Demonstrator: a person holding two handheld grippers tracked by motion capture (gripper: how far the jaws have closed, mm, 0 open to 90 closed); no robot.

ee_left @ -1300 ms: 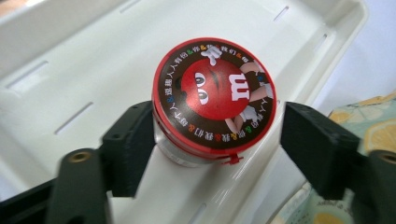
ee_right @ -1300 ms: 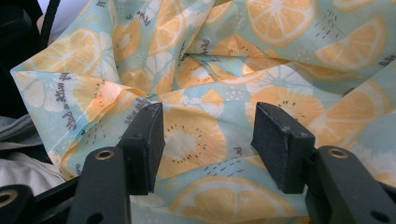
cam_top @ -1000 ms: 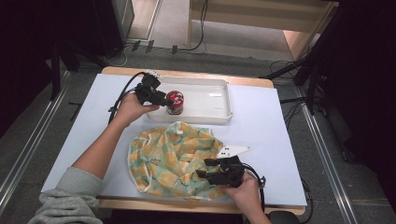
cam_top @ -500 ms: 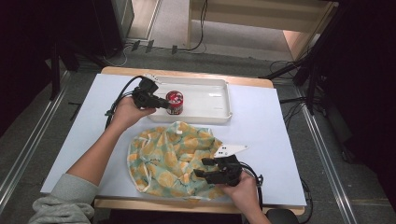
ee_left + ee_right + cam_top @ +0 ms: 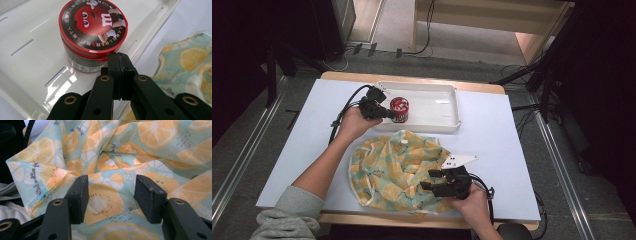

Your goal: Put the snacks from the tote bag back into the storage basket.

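From above, my left gripper has just closed beside the red-lidded candy tin in the white plastic tray. Its own view shows jaws pressed together, empty, touching the tin. Right gripper hovers spread over the lemon-print cloth.

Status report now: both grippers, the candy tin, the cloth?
Left gripper shut, empty, jaws just closed beside candy tin in white tray. Right gripper open over lemon cloth. Nothing blocking.
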